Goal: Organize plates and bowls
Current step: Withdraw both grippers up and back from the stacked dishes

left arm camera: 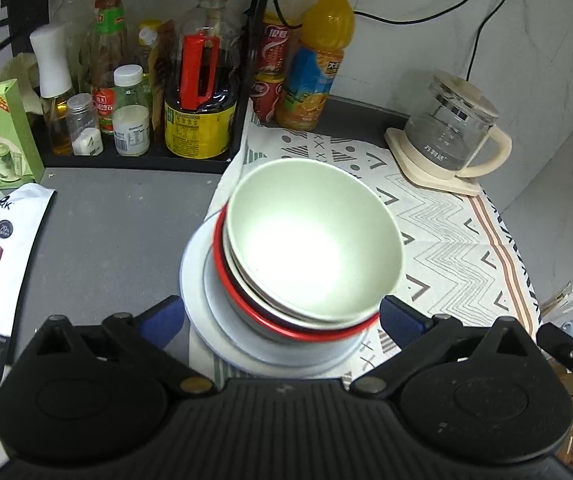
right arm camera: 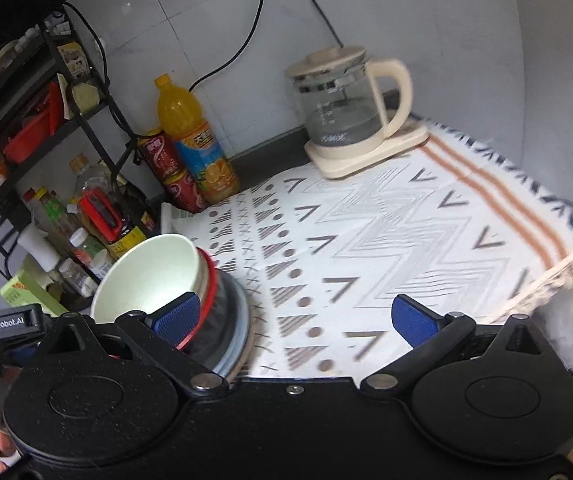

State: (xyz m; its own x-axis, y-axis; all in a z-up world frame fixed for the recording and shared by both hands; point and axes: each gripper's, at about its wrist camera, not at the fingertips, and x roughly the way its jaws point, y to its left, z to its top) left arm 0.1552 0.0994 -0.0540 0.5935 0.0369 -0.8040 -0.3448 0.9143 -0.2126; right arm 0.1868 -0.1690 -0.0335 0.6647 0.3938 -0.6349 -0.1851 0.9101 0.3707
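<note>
Now the cloth (left arm camera: 438, 216) covers the right of the counter (left arm camera: 118, 232), and the stack (left arm camera: 286, 280) sits on its near left edge, by the rack (left arm camera: 134, 160) of bottles. Plate (left arm camera: 206, 304) lowest, red-rimmed bowl (left arm camera: 246, 312) next, pale bowl (left arm camera: 310, 248) on top — tilted, it seems, not nested flat. Left gripper (left arm camera: 282, 316) has its jaws spread wide either side of the stack, pads clear of it; right gripper (right arm camera: 296, 316) is open too, over bare cloth. The ware looks hard, smooth, likely slippery and breakable; I'd take the stack low, by the plate's rim — the top bowl could slide.
</note>
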